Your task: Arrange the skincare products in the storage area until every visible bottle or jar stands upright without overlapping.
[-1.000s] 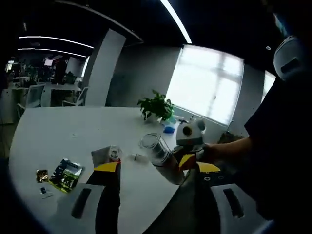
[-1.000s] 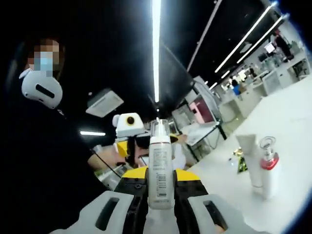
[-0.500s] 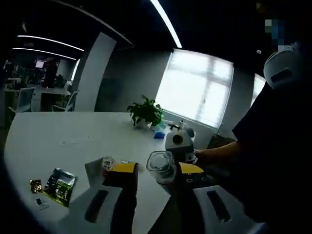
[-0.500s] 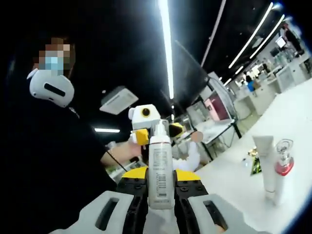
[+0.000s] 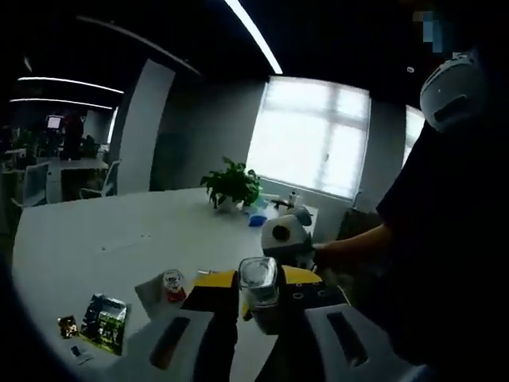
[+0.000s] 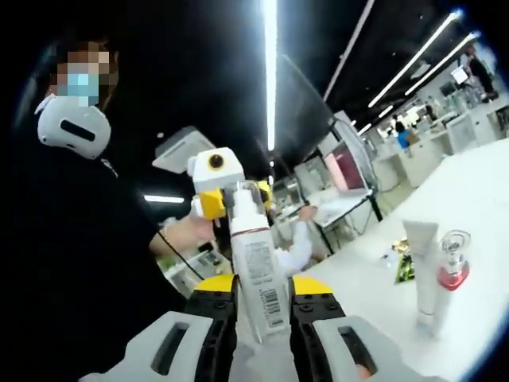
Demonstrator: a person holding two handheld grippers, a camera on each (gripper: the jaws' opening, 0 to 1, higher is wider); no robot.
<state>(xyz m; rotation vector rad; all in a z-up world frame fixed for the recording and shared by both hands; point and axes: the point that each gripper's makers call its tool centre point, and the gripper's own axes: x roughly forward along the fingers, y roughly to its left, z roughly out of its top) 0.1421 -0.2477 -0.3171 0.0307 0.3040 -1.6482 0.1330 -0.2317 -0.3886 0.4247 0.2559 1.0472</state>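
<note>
A white pump bottle [image 6: 256, 274] with a barcode label and a clear cap [image 6: 242, 199] leans left between the jaws of my right gripper [image 6: 262, 288], which is shut on its lower body. In the left gripper view the clear cap [image 5: 259, 280] points at the camera, with my left gripper [image 5: 260, 277] closed against both its sides. The left gripper [image 6: 237, 196] also appears in the right gripper view at the bottle's top. A white tube [image 6: 421, 267] and a pink-collared pump bottle [image 6: 452, 278] stand upright side by side on the white table [image 6: 477, 199].
A person in dark clothes with a hand [image 5: 342, 251] on the right gripper fills the right of the left gripper view. A potted plant [image 5: 231, 185], a blue item [image 5: 256, 219] and foil sachets [image 5: 102, 318] lie on the table [image 5: 95, 231]. Office desks stand beyond.
The left gripper's jaws have narrowed from wide apart to touching the clear cap. The bottle has tipped from upright to leaning left in the right gripper.
</note>
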